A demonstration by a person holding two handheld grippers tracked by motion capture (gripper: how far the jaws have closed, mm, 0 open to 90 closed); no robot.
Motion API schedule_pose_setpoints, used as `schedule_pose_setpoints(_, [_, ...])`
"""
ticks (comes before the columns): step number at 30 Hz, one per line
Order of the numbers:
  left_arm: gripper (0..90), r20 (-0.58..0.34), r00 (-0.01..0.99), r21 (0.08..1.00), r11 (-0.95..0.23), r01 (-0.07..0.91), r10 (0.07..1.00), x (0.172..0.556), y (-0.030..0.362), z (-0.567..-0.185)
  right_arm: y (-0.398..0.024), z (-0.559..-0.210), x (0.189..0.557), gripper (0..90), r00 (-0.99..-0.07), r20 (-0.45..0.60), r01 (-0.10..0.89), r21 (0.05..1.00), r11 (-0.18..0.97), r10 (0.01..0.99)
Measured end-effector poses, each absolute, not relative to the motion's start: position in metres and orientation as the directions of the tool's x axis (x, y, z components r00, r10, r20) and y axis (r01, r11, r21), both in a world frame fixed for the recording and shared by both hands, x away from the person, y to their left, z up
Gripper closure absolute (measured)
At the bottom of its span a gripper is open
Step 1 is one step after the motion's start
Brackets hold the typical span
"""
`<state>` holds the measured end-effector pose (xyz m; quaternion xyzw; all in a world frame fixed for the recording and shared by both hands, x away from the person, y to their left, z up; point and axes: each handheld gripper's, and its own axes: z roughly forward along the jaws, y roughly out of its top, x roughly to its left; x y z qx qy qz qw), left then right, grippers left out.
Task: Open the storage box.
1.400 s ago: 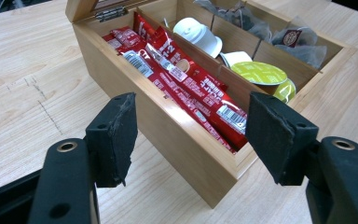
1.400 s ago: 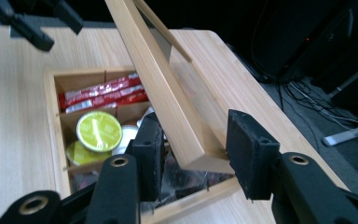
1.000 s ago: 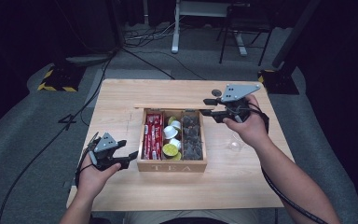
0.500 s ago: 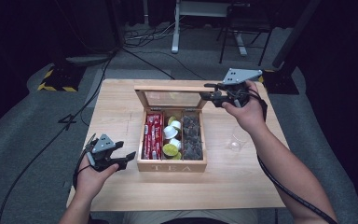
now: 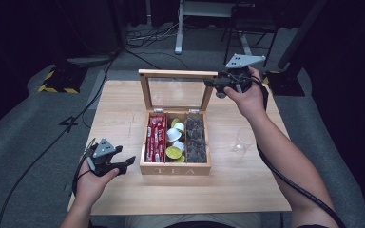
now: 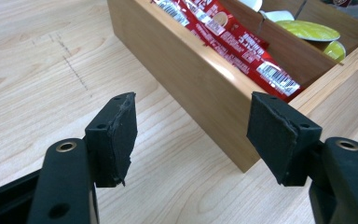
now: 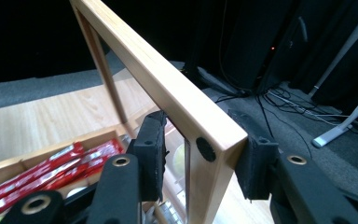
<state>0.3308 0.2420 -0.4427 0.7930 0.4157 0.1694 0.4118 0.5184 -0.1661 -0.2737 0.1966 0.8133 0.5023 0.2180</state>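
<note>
On the table (image 5: 123, 118), right gripper (image 5: 217, 84) straddles lid (image 5: 178, 73).

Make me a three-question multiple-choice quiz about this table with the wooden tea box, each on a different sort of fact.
1. Where does the clear cup stand?
A. inside the box
B. on the table, right of the box
C. on the lid

2. What colour are the long packets in the left compartment?
A. red
B. blue
C. white

3. How is the lid of the tea box?
A. flat shut
B. lying off on the table
C. raised upright, its corner between the right gripper's jaws

Key: 1 B, the cup is on bare wood beside the box; 2 A, the left gripper view shows red wrappers with barcodes; 3 C, the glass-paned frame stands up behind the compartments.
</note>
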Motion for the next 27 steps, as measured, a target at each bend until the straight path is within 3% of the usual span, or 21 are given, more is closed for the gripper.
schedule_pose_setpoints(15, [33.3, -0.085, 0.596, 0.783, -0.316, 0.535, 0.798, 0.331, 0.243, -0.446, -0.167, -0.275, 0.556, 56.6, -0.762, -0.135, 0.155, 0.911, 0.381, 0.633])
schedule_pose_setpoints(20, [33.3, -0.092, 0.602, 0.779, -0.319, 0.54, 0.794, 0.333, 0.242, -0.448, -0.173, -0.286, 0.569, 55.8, -0.75, -0.084, 0.208, 0.912, 0.355, 0.656])
schedule_pose_setpoints(27, [33.2, -0.107, 0.604, 0.781, -0.309, 0.543, 0.79, 0.335, 0.241, -0.449, -0.167, -0.296, 0.582, 57.3, -0.759, -0.084, 0.227, 0.895, 0.383, 0.646])
